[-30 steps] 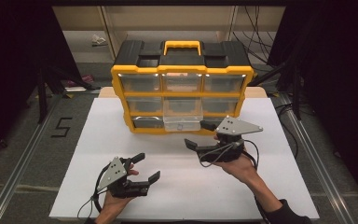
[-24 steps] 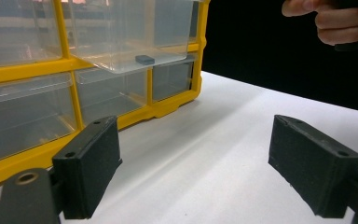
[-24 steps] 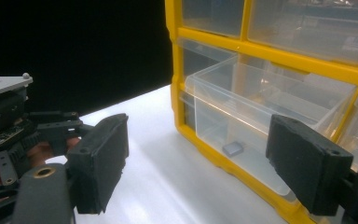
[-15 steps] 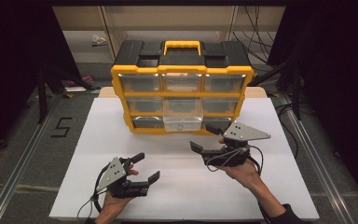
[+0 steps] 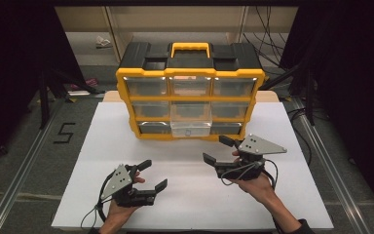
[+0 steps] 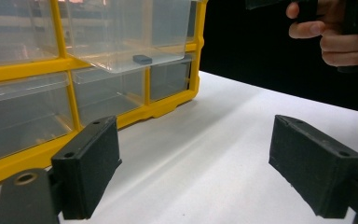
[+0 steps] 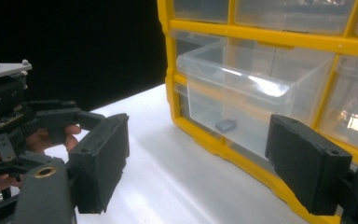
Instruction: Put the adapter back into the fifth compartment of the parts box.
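Note:
A yellow and black organiser [image 5: 190, 87] with clear drawers stands at the back of the white table. Its bottom middle drawer [image 5: 191, 128] is pulled out, and a small dark piece [image 6: 142, 59] [image 7: 225, 124] lies on the drawer floor. My right gripper [image 5: 215, 149] hovers open just in front of and to the right of that drawer, nothing between its jaws [image 7: 200, 163]. My left gripper [image 5: 154, 174] rests open near the table's front left, pointing toward the organiser, its jaws [image 6: 196, 172] wide apart and empty.
The white tabletop [image 5: 292, 126] stretches bare on both sides of the organiser. Metal rails [image 5: 24, 161] run along the floor to either side. In the left gripper view the person's right hand [image 6: 335, 32] shows at the top right.
My right gripper has drawn back from the organiser, toward the near right. The left gripper has stayed in place. The drawer stays out.

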A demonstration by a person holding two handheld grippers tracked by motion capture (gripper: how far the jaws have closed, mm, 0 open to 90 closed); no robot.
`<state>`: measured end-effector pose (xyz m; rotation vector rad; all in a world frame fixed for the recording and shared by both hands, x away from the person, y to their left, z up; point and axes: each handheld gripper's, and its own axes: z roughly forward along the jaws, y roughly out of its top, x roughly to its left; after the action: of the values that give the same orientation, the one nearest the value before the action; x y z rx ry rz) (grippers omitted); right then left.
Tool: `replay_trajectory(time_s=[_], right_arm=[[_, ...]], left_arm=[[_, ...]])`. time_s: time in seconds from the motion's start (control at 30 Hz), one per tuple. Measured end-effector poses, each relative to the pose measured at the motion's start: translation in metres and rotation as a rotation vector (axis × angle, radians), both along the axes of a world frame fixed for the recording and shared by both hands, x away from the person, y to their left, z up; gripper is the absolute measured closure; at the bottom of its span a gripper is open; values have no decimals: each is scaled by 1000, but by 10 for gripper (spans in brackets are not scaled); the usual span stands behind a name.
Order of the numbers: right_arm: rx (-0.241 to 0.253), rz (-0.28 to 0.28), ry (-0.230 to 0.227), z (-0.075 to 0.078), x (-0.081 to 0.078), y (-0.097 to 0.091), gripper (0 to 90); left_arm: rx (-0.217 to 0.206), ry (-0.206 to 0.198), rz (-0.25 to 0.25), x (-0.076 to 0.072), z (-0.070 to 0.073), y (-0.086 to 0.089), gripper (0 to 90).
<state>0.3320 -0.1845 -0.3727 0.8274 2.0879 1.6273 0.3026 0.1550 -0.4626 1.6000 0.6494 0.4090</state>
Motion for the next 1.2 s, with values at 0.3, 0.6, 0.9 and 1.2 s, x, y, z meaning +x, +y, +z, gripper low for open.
replay_trajectory(time_s=[0.3, 0.6, 0.9, 1.2], right_arm=[[6, -14, 4, -9, -6, -8, 225], [16, -22, 6, -17, -10, -15, 228], [17, -24, 5, -23, -14, -19, 228], [15, -33, 13, -32, -18, -27, 228]], left_arm=[[3, 1, -2, 0, 0, 0, 154], [6, 1, -6, 0, 0, -1, 154], [9, 3, -8, 0, 0, -1, 154], [15, 8, -7, 0, -1, -2, 155]])
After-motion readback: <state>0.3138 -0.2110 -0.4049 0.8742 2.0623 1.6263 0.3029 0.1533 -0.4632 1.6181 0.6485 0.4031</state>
